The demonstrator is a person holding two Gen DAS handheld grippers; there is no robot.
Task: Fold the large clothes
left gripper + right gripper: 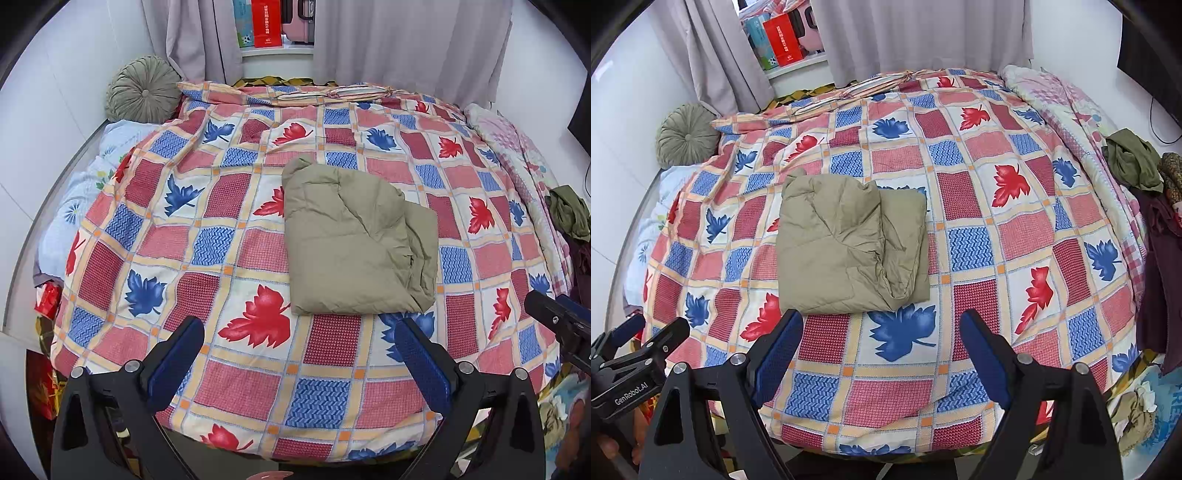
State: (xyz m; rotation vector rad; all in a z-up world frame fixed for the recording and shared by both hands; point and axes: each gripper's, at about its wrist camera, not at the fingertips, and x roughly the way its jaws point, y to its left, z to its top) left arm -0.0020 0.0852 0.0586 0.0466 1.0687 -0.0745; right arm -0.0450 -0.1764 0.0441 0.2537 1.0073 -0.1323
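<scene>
Left wrist view: folded jacket [354, 240] lies on the quilt [236, 387], mid-bed. Left tongs [299, 347] hover just short of its near edge, spread apart, empty. Right tongs [882, 343] likewise apart, empty, near the jacket [849, 240].

1 folded jacket [354, 240], 1 round cushion [142, 88], 2 tools [299, 343] [882, 339].

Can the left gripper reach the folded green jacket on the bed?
Probably yes. The left gripper is open, and only bare quilt lies between it and the folded green jacket.
</scene>
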